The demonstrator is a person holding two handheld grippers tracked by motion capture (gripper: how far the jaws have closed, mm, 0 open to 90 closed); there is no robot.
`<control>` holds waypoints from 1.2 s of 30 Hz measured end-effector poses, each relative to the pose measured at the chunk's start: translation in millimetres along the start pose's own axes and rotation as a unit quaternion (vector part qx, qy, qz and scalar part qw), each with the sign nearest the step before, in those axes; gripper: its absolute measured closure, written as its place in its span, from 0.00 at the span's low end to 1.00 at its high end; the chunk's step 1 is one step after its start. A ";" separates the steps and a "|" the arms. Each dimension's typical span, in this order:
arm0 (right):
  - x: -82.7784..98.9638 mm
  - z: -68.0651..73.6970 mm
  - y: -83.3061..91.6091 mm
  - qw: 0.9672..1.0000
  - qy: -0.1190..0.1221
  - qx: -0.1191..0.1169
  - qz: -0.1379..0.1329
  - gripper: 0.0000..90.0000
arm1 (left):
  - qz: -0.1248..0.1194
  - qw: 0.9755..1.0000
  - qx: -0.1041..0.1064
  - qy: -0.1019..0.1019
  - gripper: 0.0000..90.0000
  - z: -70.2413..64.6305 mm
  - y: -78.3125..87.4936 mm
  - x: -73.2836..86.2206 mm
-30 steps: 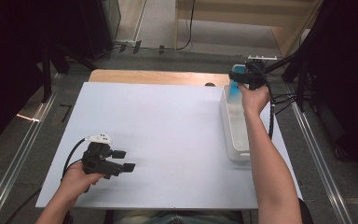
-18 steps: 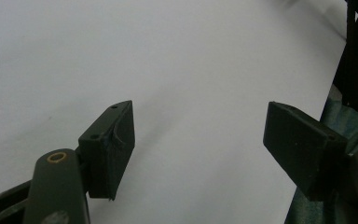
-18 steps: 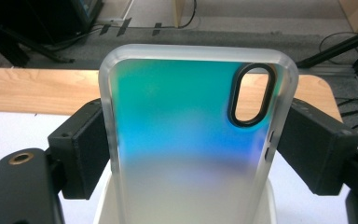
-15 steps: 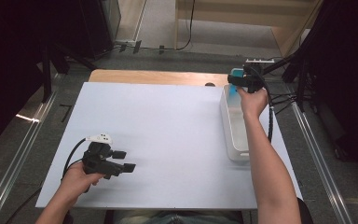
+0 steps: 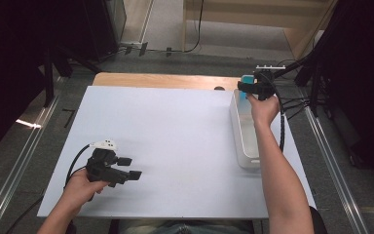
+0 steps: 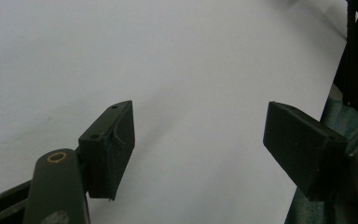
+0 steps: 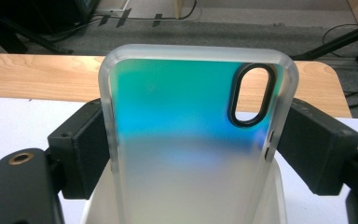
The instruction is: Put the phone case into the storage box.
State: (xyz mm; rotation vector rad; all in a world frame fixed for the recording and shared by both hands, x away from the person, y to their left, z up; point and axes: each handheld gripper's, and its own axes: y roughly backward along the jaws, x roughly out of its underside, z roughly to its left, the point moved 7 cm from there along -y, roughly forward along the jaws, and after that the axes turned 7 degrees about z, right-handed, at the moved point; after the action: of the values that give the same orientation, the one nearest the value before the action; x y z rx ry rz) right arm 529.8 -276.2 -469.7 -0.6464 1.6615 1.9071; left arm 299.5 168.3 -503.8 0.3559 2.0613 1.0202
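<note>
Right gripper (image 7: 193,140) pinches a translucent blue-green phone case (image 7: 191,135) by its long edges, upright over the far end of the white tray (image 5: 241,134). Left gripper (image 6: 198,149) rests spread wide over the white table (image 5: 175,126), holding nothing.

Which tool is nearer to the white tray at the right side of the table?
The right one. The right tool is above the far end of the white tray, holding a phone case. The left tool is far across the table, near the front left.
</note>
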 end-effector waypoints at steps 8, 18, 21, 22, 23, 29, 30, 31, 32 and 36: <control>5.4 0.9 -1.2 1.000 0.019 0.012 0.004 0.16 | 0.000 1.000 0.000 0.000 0.27 0.1 0.3 0.0; 10.1 -0.1 -3.8 1.000 0.015 0.007 0.016 0.16 | 0.001 1.000 -0.001 0.000 0.27 0.2 0.3 0.1; 10.4 0.8 -5.2 1.000 0.023 0.008 0.016 0.16 | -0.001 1.000 -0.001 0.000 0.27 0.1 0.0 0.0; 10.4 1.1 -5.7 0.999 0.027 0.009 0.015 0.15 | -0.001 1.000 -0.002 0.000 0.27 0.1 -0.1 0.0; 10.4 1.8 -6.0 0.999 0.030 0.010 0.016 0.15 | 0.000 1.000 -0.002 0.000 0.27 0.1 -0.1 0.0; 9.2 3.7 -8.0 0.999 0.035 0.009 0.012 0.01 | 0.000 1.000 -0.003 0.000 0.27 0.4 0.1 0.2; 9.4 3.6 -8.2 0.999 0.034 0.008 0.012 0.01 | 0.000 1.000 -0.002 0.000 0.27 0.4 0.3 0.2; 9.6 3.2 -8.5 0.999 0.032 0.005 0.013 0.01 | 0.001 1.000 -0.002 -0.001 0.27 0.4 0.4 0.2; 9.7 2.9 -8.6 0.999 0.032 0.004 0.014 0.01 | 0.001 1.000 -0.003 -0.001 0.27 0.5 0.4 0.2; 8.6 3.1 -8.0 1.000 0.029 0.000 0.010 0.01 | 0.001 1.000 -0.003 -0.001 0.27 0.8 0.3 0.2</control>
State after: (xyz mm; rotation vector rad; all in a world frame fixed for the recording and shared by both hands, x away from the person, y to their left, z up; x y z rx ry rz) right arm 528.7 -271.6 -480.9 -0.6930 1.7101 1.9198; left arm 299.9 169.1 -504.0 0.3541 2.0562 1.0274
